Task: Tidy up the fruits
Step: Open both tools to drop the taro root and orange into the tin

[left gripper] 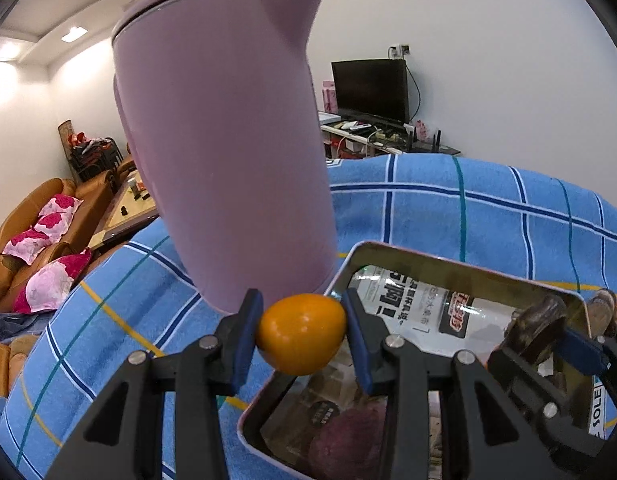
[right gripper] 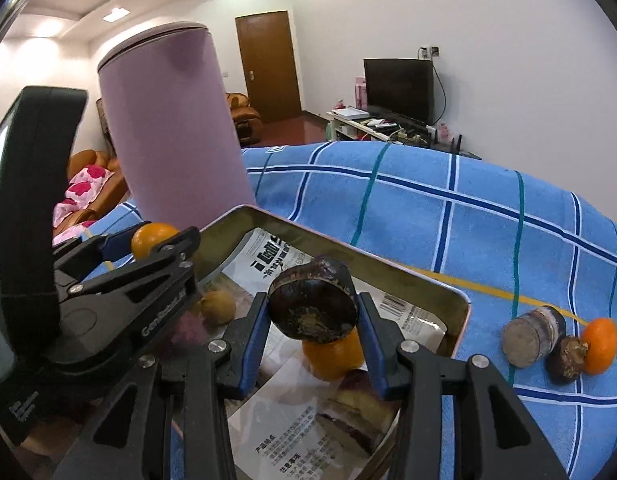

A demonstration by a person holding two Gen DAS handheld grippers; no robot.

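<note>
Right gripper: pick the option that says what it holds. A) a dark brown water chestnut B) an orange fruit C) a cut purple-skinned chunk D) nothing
A: in the right wrist view the right gripper has its blue pads closed on a dark brown water chestnut above the metal tray; the orange fruit is in the left gripper.

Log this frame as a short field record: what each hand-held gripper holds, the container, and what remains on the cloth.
left hand-held gripper: shut on orange fruit, at the tray's rim
right hand-held gripper: shut on dark brown fruit, above the tray
container: metal tray, already holding fruit
left on cloth: cut cylindrical piece, dark fruit, small orange fruit
nearby: purple kettle
surface: blue checked cloth
</note>
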